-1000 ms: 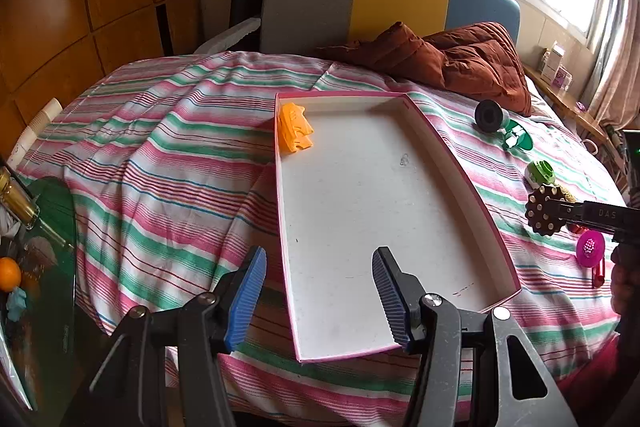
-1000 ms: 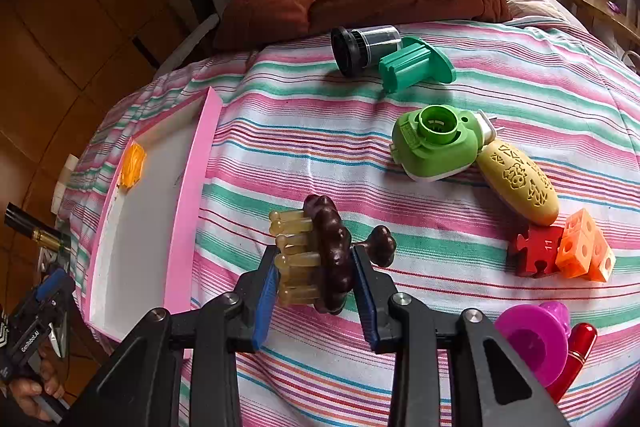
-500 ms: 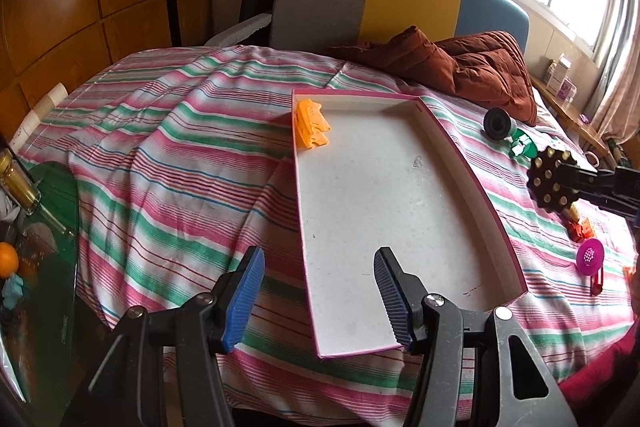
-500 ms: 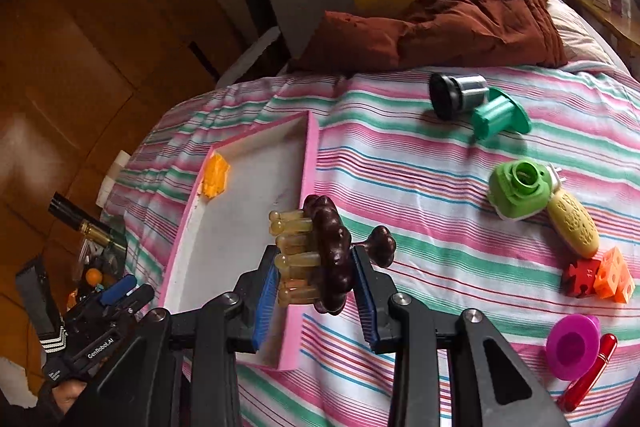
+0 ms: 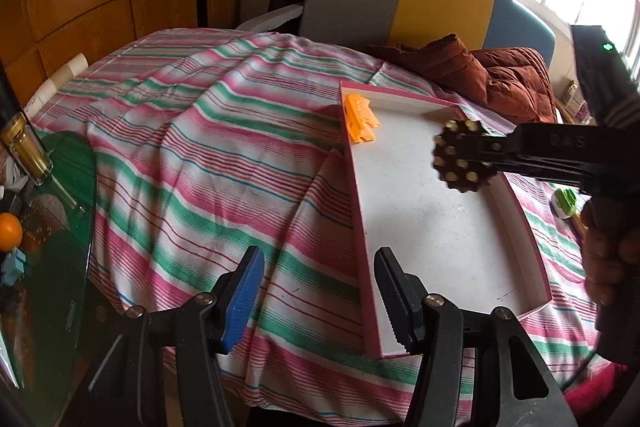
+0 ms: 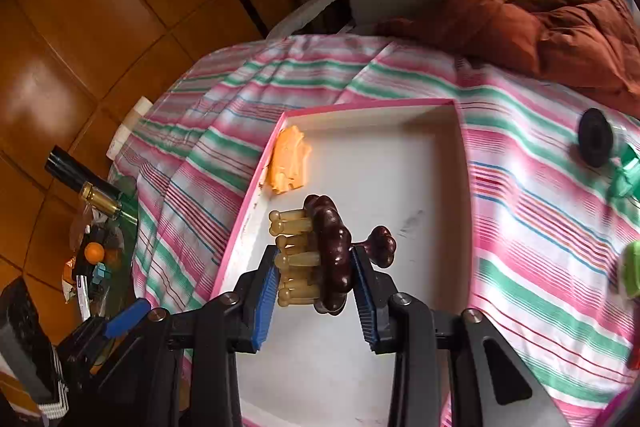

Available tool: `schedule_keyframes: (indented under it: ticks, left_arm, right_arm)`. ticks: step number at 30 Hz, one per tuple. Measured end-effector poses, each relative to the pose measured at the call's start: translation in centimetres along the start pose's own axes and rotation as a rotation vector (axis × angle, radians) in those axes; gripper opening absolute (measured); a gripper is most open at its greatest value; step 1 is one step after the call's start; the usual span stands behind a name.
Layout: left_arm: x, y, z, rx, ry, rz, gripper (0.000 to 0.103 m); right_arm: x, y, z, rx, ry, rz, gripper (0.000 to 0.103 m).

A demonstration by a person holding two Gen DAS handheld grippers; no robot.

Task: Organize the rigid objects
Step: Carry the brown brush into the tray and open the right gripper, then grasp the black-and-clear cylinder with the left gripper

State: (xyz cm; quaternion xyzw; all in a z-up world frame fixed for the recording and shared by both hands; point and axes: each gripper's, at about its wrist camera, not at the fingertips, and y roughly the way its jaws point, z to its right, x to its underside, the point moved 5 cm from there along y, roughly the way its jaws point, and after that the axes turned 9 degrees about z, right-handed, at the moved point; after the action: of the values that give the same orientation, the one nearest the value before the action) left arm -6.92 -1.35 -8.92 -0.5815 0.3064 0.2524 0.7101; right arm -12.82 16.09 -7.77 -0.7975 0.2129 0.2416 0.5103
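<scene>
The brown massager (image 6: 326, 251), squeezed by the right gripper (image 6: 316, 291), had been carried from the striped cloth (image 6: 532, 227) to above the tray (image 6: 400, 163), ready for dropping, while the left gripper (image 5: 316, 291) was held open and empty.

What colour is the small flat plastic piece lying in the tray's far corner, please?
Orange, clearest in the left wrist view.

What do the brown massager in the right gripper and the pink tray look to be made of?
Massager: dark, glossy body, probably lacquered wood or hard plastic; its translucent amber prongs look plastic or rubbery. Tray: matte white inside, pink rim, thin straight walls, likely cardboard, perhaps a box lid.
</scene>
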Motion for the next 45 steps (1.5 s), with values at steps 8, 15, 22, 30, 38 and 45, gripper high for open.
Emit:
schedule_keyframes:
  ticks: [8, 15, 22, 30, 38, 45]
  left_arm:
    - [0.3, 0.6, -1.1, -0.014, -0.026, -0.013, 0.058]
    - [0.4, 0.4, -1.2, -0.015, -0.029, -0.006, 0.058]
    - [0.3, -0.1, -0.9, -0.012, -0.02, 0.005, 0.058]
    - [0.1, -1.0, -0.2, -0.009, 0.002, 0.024, 0.058]
    - [0.0, -1.7, 0.6, -0.006, 0.024, 0.036, 0.059]
    - [-0.2, -2.2, 1.5, -0.001, 0.05, 0.048, 0.059]
  right_arm:
    - [0.4, 5.3, -2.8, -0.031, 0.001, -0.087, 0.038]
    - [0.4, 4.6, -3.2, -0.047, 0.029, -0.071, 0.044]
    - [0.7, 2.4, -2.2, -0.025, 0.036, -0.037, 0.046]
    - [1.9, 0.6, -1.1, -0.003, 0.051, -0.014, 0.046]
    - [2.6, -1.4, -0.3, 0.04, 0.032, 0.02, 0.046]
    - [2.7, -3.3, 0.7, 0.079, 0.012, 0.058, 0.046]
